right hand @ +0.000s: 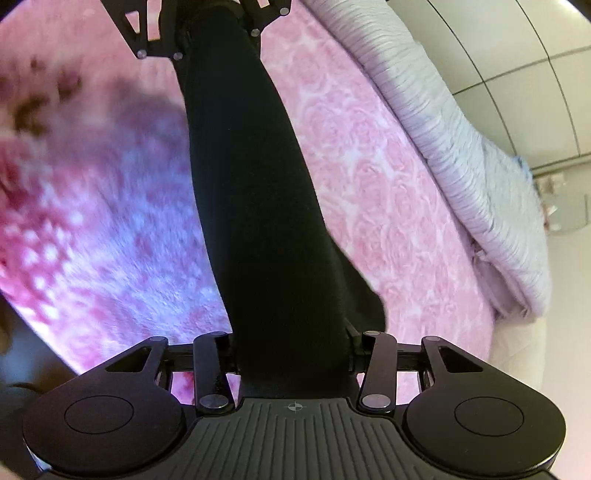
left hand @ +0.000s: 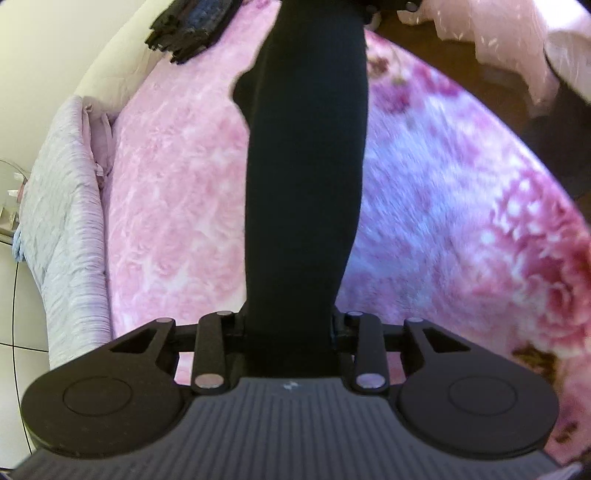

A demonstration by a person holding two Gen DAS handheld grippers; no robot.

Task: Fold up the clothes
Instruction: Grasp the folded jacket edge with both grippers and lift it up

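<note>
A long black garment [left hand: 303, 177] hangs stretched in a band between both grippers, above a pink floral bedspread [left hand: 177, 206]. My left gripper [left hand: 290, 325] is shut on one end of it, and the cloth hides the fingertips. In the right wrist view the same black garment [right hand: 255, 192] runs from my right gripper [right hand: 293, 343], shut on its near end, up to the left gripper [right hand: 210, 33] at the top of the frame. A small flap of the cloth sticks out on one side of the band.
A dark pile of clothes [left hand: 188, 26] lies at the far end of the bed. A lilac ribbed quilt [left hand: 62, 229] [right hand: 461, 147] runs along the bed's wall side. Pale pink fabric [left hand: 498, 33] and dark floor show at the upper right. A glass side table [right hand: 565, 210] stands by the wall.
</note>
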